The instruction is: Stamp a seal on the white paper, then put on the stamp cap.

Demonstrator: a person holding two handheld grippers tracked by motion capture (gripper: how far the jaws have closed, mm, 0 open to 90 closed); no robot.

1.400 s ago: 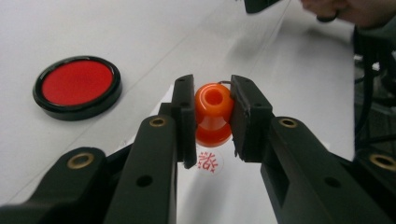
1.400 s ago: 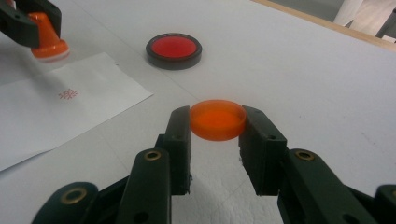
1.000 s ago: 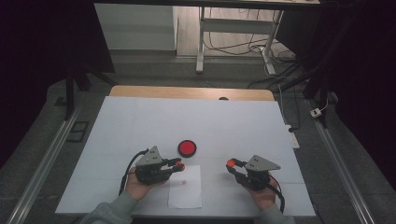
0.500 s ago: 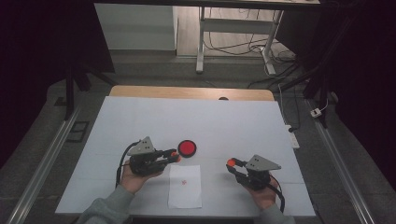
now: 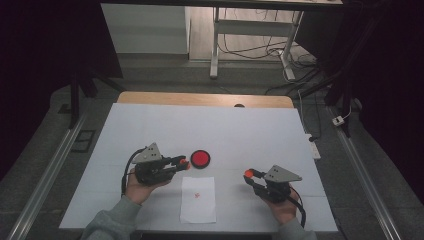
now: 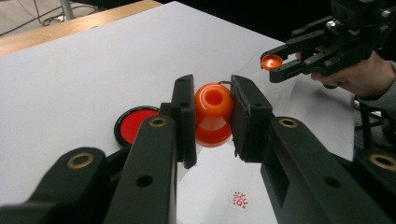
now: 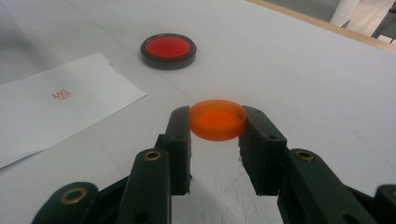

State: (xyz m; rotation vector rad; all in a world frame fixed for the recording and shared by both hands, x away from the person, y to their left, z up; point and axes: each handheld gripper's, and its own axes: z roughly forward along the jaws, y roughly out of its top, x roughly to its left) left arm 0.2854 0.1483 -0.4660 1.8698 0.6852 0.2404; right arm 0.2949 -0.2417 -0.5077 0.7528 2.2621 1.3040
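Left gripper view: an orange stamp (image 6: 213,114) is pinched by the left gripper (image 6: 212,119) at frame centre; its orange cap (image 6: 271,61) is gripped by the right gripper (image 6: 280,63) at upper right; the red ink pad (image 6: 133,126) lies lower left, nearer the stamp.

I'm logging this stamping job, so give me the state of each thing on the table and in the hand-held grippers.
Stamp: clamped in left hand-held gripper, lifted off the table.
Stamp cap: off, clamped in right hand-held gripper.
Ink pad: open, red face up.
Paper: flat, one red mark on it.
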